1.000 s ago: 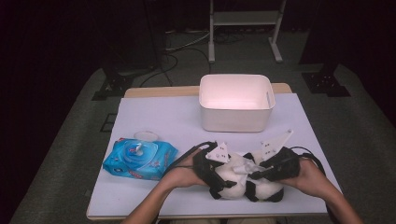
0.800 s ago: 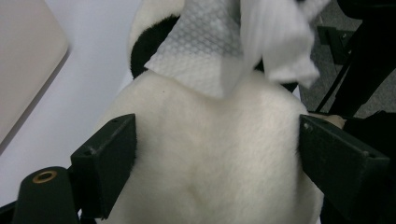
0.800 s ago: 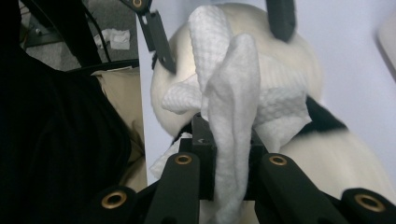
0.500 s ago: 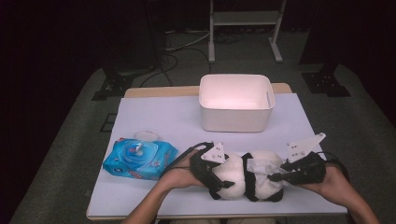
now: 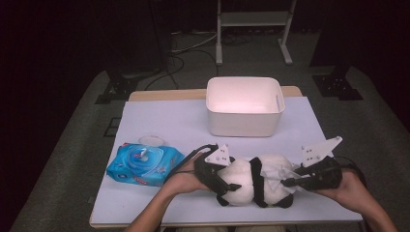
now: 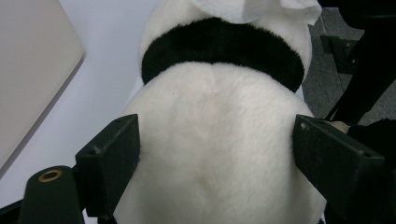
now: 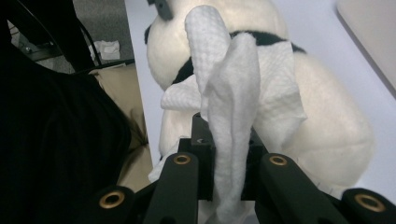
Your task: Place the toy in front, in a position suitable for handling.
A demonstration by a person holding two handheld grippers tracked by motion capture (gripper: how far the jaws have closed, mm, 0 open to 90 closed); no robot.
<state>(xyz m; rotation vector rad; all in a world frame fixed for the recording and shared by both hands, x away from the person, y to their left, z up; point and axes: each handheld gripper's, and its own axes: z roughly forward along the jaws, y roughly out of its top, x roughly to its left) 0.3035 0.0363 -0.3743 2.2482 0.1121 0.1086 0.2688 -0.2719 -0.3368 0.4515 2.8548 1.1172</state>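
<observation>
Left gripper (image 5: pixel 223 181) jaws clamp the panda (image 5: pixel 254 181) near the table edge (image 5: pixel 227 223); right gripper (image 5: pixel 289 182) jaws pinch a wipe (image 7: pixel 231 93).

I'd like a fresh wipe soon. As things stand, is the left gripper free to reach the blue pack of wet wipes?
Probably not yet: the left gripper is clamped around the plush black-and-white panda. The blue pack of wet wipes lies close beside that hand with nothing between, so releasing would free it.

We see the left gripper (image 5: pixel 226 181) with jaws wide, clamped on the panda (image 5: pixel 256 181). The right gripper (image 5: pixel 290 181), beside the panda, pinches a wipe (image 7: pixel 229 107).
</observation>
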